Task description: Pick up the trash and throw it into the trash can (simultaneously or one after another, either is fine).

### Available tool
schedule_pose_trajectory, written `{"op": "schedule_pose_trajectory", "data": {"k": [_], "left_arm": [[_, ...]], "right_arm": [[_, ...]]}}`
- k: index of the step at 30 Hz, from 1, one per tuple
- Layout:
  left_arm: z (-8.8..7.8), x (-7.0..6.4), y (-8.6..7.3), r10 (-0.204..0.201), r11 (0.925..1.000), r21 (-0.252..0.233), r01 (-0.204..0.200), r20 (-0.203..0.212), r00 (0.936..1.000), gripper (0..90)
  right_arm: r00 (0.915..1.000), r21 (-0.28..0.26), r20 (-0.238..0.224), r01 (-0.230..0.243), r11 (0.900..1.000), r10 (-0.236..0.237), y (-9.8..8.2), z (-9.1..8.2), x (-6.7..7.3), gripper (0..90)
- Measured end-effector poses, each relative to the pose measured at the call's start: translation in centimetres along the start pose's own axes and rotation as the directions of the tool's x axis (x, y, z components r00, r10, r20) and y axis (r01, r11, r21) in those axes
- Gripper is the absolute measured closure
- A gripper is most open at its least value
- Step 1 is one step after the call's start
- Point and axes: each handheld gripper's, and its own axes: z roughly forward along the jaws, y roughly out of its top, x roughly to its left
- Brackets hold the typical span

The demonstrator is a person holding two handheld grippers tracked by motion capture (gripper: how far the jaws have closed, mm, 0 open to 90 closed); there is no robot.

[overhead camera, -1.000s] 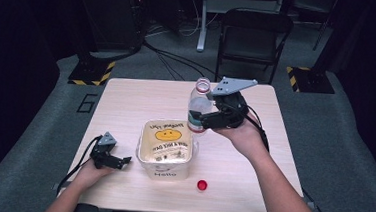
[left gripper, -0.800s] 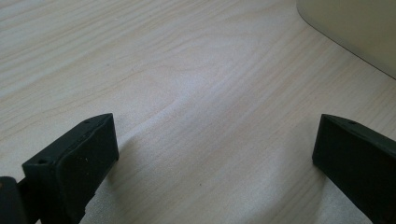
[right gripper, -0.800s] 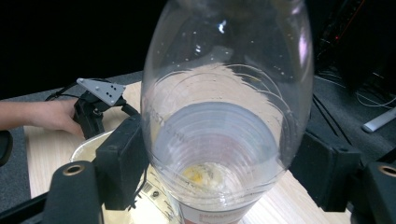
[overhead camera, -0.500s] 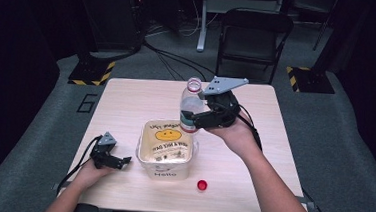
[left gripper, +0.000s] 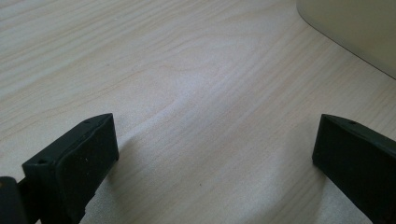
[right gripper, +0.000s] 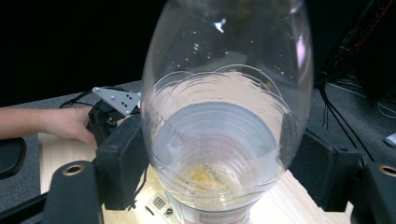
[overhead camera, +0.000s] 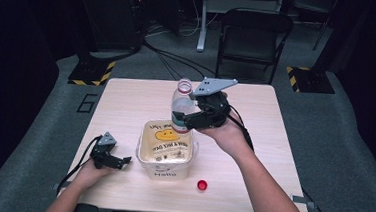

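Bottle is clamped upright in my right claw above the tub's far rim; my left claw rests spread apart near the tabletop's near-left corner.

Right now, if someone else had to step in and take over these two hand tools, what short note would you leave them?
Right gripper: shut on the clear plastic water bottle, cap off, held upright above the far edge of the translucent square tub with the yellow smiley.
Left gripper: open, resting on the pale wooden table left of the tub.
Small red bottle cap: on the table near the tub's front right corner.
Done: bottle uncapped and lifted.
Left: probably pouring into the tub.
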Motion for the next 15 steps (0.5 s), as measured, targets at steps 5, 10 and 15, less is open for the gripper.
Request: {"op": "schedule_pose_trajectory", "data": {"k": [5,10,15], "left_arm": [[0.0,0.0,0.0,0.0,1.0,0.0,0.0,0.0,1.0,0.0],[0.0,0.0,0.0,-0.001,1.0,-0.001,0.001,-0.001,1.0,0.0],[0.0,0.0,0.0,0.0,1.0,0.001,0.0,0.0,1.0,0.0]], "right_arm": [[1.0,0.001,-0.007,0.0,1.0,0.0,-0.1,0.6,0.2,24.8],[0.9998,0.004,-0.017,-0.007,1.0,0.007,-0.3,1.2,0.3,24.8],[0.9998,0.013,-0.019,-0.002,1.0,0.003,-0.6,2.0,0.5,24.7]]}}
